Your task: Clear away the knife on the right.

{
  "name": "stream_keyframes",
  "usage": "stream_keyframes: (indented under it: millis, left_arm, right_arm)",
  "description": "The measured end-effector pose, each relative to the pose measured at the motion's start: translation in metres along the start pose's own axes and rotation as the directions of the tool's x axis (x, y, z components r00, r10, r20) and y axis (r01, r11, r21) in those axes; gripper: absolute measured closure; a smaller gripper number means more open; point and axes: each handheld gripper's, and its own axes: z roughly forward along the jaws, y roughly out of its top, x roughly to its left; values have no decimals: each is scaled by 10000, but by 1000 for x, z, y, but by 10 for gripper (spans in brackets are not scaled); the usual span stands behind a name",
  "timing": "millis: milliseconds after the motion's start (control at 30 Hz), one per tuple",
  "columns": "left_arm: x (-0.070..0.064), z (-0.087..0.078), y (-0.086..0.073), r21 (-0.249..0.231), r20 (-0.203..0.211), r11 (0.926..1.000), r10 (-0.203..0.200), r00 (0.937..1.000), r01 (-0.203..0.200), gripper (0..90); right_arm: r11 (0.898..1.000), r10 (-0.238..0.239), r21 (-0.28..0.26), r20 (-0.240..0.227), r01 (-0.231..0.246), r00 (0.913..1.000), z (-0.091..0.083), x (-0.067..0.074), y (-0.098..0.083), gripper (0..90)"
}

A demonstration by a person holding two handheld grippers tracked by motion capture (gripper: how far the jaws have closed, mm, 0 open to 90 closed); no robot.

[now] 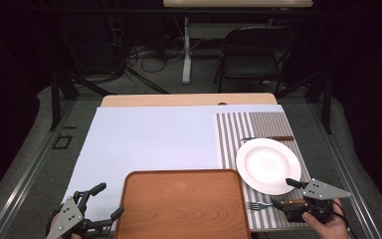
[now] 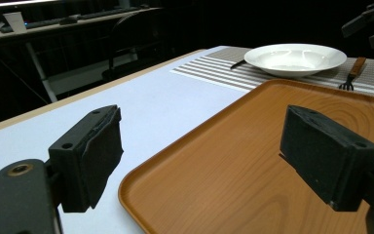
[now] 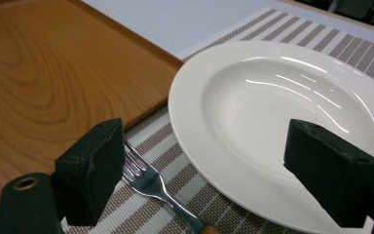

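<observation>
Glazed white plate between spread jaws

Glazed china, the plate (image 3: 292, 117) lies flat on the striped mat (image 1: 258, 124) at the right of the surface (image 1: 149, 139), just right of the wooden tray (image 1: 181, 204). I judge it stiff, fairly heavy for its size, slick and breakable, so the raised rim nearest the right tool (image 3: 229, 170) looks the best place to pinch, squarely and not by a corner of the pads. That tool hovers over the near rim with its jaws spread and nothing between them. A fork (image 3: 151, 183) lies on the mat just beside the plate, and a knife (image 1: 268, 138) lies beyond it. The left tool (image 1: 102, 204) also stands spread and empty at the tray's left edge. Pale blue sheeting covers the surface; behind it the room is dark, with a chair (image 1: 253, 55) and cables on the floor.
</observation>
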Motion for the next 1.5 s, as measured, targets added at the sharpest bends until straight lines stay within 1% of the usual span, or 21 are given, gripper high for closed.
stream_keyframes:
  millis: [67,167,300,367,467,567,600,633,700,767,833,867,1033,1100,1167,1200,1233,1300,1367,1400,1500]
  left_arm:
    - [0,0,0,-24,-29,10000,-63,10000,63,152]
    - [-1,-1,0,2,-18,10000,-45,10000,45,152]
    - [-1,-1,0,-12,-64,10000,-89,9999,89,152]
    - [-1,-1,-1,-17,-72,9999,-101,9999,101,151]
    - [-1,-1,0,-5,-90,10000,-95,9999,95,152]
    - [-1,-1,-1,32,-64,9999,-112,9999,112,152]
    - [-1,-1,-1,65,-62,9999,-91,9999,91,152]
    - [-1,-1,-1,73,-82,9999,-111,9999,111,152]
    - [0,-1,-2,85,-95,9999,-123,9999,124,152]
    - [0,-1,-2,77,-124,9999,-138,9998,139,152]
    - [0,-2,-2,61,-146,9998,-195,9997,196,152]
    - [0,-2,-2,75,-151,9998,-195,9997,197,152]
    - [0,-1,-2,166,-163,9998,-138,9998,140,152]
    - [1,-1,-2,185,-181,9998,-110,9998,113,152]
    - [1,-1,-2,181,-199,9998,-118,9997,122,152]
    - [1,-1,-2,164,-212,9998,-147,9997,151,152]
    - [1,-2,-2,161,-219,9998,-139,9997,143,152]
    - [2,-2,-2,173,-214,9998,-116,9997,120,152]
    - [1,-1,-2,178,-199,9998,-126,9997,130,152]
    - [1,-1,-2,185,-198,9998,-117,9997,120,151]
    - [1,-1,-2,194,-195,9997,-116,9997,120,152]
  right_arm:
    - [9998,7,204,-102,-5,9999,1,-5,3,145]
    - [9997,70,243,-243,-64,9997,1,-15,5,145]
    - [9991,-126,394,7,126,9999,1,-27,6,146]
    - [9989,-104,453,35,102,9999,0,-34,6,146]
    - [9991,56,430,-7,-56,10000,-1,-42,8,146]
    - [9994,-1,339,-26,2,10000,-1,-50,11,146]
    - [9997,-29,240,45,28,10000,0,-52,11,145]
    - [9999,23,157,76,-24,10000,1,-54,12,145]
    - [9998,94,164,81,-95,9999,3,-59,14,145]
    - [9998,95,181,25,-95,10000,6,-64,16,145]
    - [9993,61,363,27,-62,10000,11,-71,19,145]
    - [9993,61,363,27,-62,10000,11,-71,19,145]
    - [9983,386,423,87,-389,9992,22,-81,27,145]
    - [9983,372,457,-68,-369,9993,26,-85,30,145]
    - [9986,379,370,-235,-370,9990,31,-88,34,145]
    - [9987,400,329,-249,-391,9989,33,-89,35,145]
    - [9989,325,332,-262,-317,9991,36,-90,36,146]
    - [9990,246,375,-186,-239,9995,41,-93,39,146]
    - [9987,267,439,-159,-260,9995,45,-96,41,146]
    - [9982,247,553,-121,-240,9996,49,-100,42,147]
    - [9978,265,615,-95,-258,9996,53,-104,42,147]
